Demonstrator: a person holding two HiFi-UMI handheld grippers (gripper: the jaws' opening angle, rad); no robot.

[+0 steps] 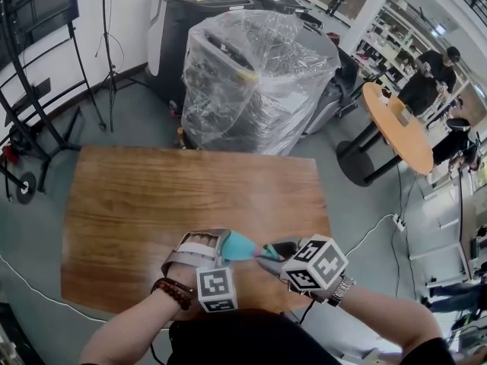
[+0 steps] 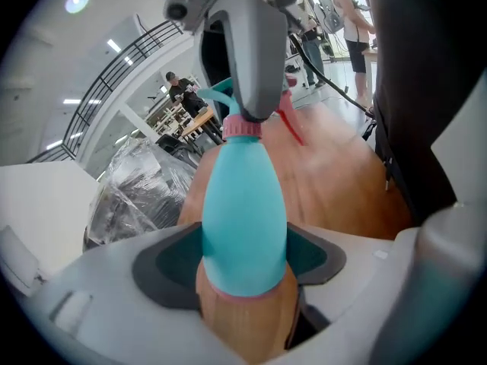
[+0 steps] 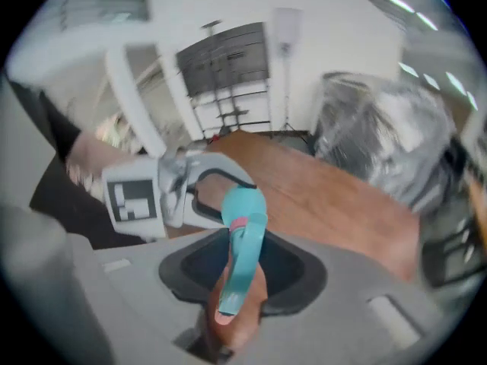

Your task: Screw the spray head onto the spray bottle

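Low in the head view, both grippers meet over the near edge of the wooden table [image 1: 167,204]. My left gripper [image 1: 218,245] is shut on the teal spray bottle [image 1: 241,246], which lies roughly level, neck toward the right. In the left gripper view the bottle [image 2: 243,219] fills the gap between the jaws, its pink collar [image 2: 243,128] at the far end. My right gripper [image 1: 270,251] is shut on the spray head [image 3: 242,257], a teal piece with a pink ring and a red trigger [image 2: 292,125], seated at the bottle's neck. Whether the threads are engaged is hidden.
A plastic-wrapped machine [image 1: 255,82] and dark bins [image 1: 190,21] stand beyond the table's far edge. A black stand [image 1: 46,105] is at the left. At the right are a round wooden table [image 1: 399,124], people [image 1: 430,74] and a floor cable [image 1: 380,226].
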